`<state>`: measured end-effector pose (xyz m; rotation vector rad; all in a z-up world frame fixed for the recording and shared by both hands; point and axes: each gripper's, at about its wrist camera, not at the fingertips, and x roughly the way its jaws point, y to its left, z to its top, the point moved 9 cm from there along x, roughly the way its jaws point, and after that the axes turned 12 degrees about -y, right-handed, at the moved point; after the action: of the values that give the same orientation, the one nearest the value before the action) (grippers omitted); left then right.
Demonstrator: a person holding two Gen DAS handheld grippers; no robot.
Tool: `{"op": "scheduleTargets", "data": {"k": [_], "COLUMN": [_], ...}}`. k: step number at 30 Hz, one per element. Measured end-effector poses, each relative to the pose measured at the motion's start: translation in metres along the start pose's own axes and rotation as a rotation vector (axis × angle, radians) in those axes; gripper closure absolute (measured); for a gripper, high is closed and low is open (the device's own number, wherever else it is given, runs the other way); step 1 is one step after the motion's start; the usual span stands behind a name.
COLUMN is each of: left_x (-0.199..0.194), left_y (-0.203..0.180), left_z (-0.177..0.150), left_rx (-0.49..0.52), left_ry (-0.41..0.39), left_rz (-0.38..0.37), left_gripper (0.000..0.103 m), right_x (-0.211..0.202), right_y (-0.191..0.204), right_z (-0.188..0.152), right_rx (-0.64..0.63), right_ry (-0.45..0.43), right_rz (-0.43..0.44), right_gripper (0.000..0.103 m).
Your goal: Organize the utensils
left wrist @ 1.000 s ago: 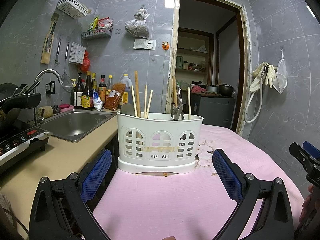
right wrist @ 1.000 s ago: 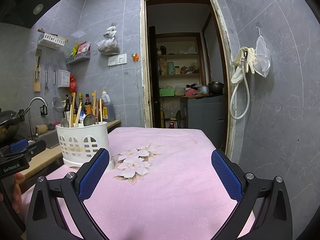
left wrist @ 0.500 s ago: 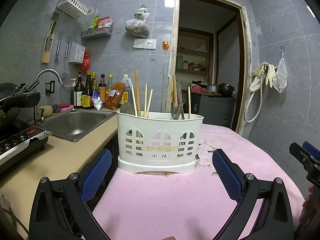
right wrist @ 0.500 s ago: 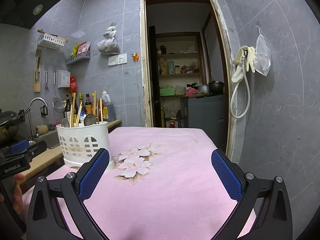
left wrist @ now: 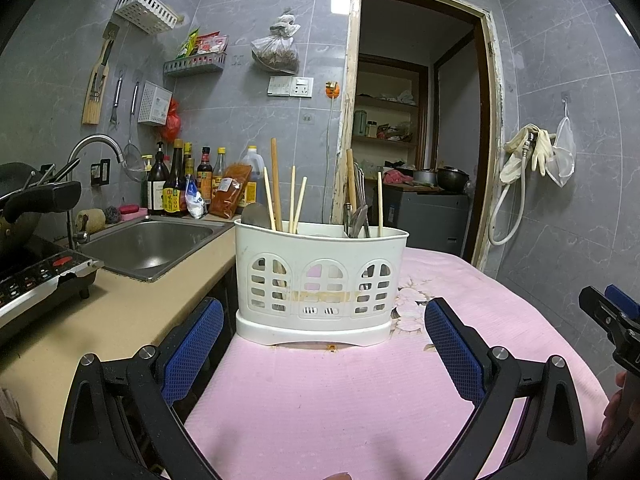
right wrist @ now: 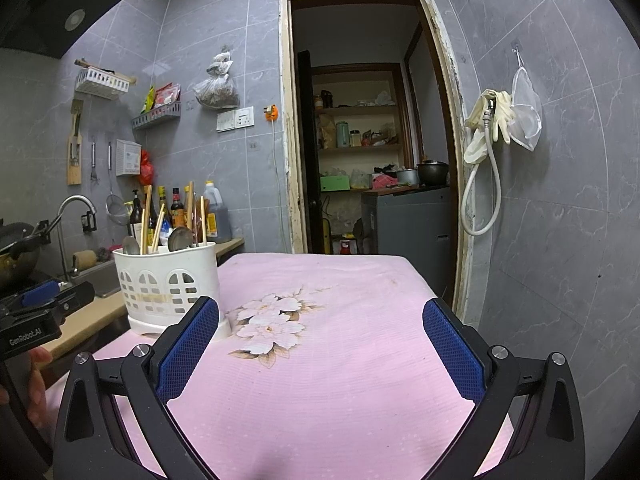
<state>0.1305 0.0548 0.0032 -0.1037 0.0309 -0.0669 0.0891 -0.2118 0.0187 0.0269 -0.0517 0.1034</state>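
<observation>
Left wrist view: I see my left gripper [left wrist: 323, 334] with its jaws spread wide and nothing between the blue pads [left wrist: 192, 350]. It hangs low over the pink tablecloth [left wrist: 360, 400], facing the white utensil caddy [left wrist: 318, 284] head-on. The caddy stands upright on the cloth, near the table's left edge, just beyond the fingertips and apart from them. Its left compartment holds wooden chopsticks [left wrist: 276, 192] and a spoon [left wrist: 256, 216], both standing on end. The right compartment holds metal utensils [left wrist: 358, 216], a wooden stick and one more chopstick. I cannot tell what sits in the middle compartment. A brownish band of residue runs across the caddy's front wall. To the left lie the beige counter [left wrist: 100, 304], the steel sink [left wrist: 152, 244] and a row of sauce bottles [left wrist: 176, 184] against the tiled wall. The tip of my right gripper [left wrist: 612, 320] enters at the right edge; from here I cannot tell its opening.

Right wrist view: my right gripper [right wrist: 320, 340] is likewise spread wide and holds nothing, poised over the tablecloth [right wrist: 340, 380] with its flower print [right wrist: 272, 324]. The caddy [right wrist: 168, 284] stands at the far left of the table, just behind the left fingertip. Chopsticks [right wrist: 146, 216] and spoons [right wrist: 180, 238] rise from it. The left gripper [right wrist: 36, 312] shows at the left edge, with the person's hand behind it
</observation>
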Motion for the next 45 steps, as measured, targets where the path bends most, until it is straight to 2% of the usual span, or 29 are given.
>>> {"op": "scheduleTargets", "data": {"k": [45], "left_x": [-0.004], "left_y": [-0.011], "left_z": [-0.001], "left_rx": [0.023], "left_ry": [-0.013], "left_rz": [-0.002], "left_gripper": [0.004], "right_x": [-0.002], "right_y": [0.006], "right_z": [-0.003], "right_rx": [0.004], "right_ry": [0.008], "right_rz": [-0.003], "right_gripper": [0.0]}}
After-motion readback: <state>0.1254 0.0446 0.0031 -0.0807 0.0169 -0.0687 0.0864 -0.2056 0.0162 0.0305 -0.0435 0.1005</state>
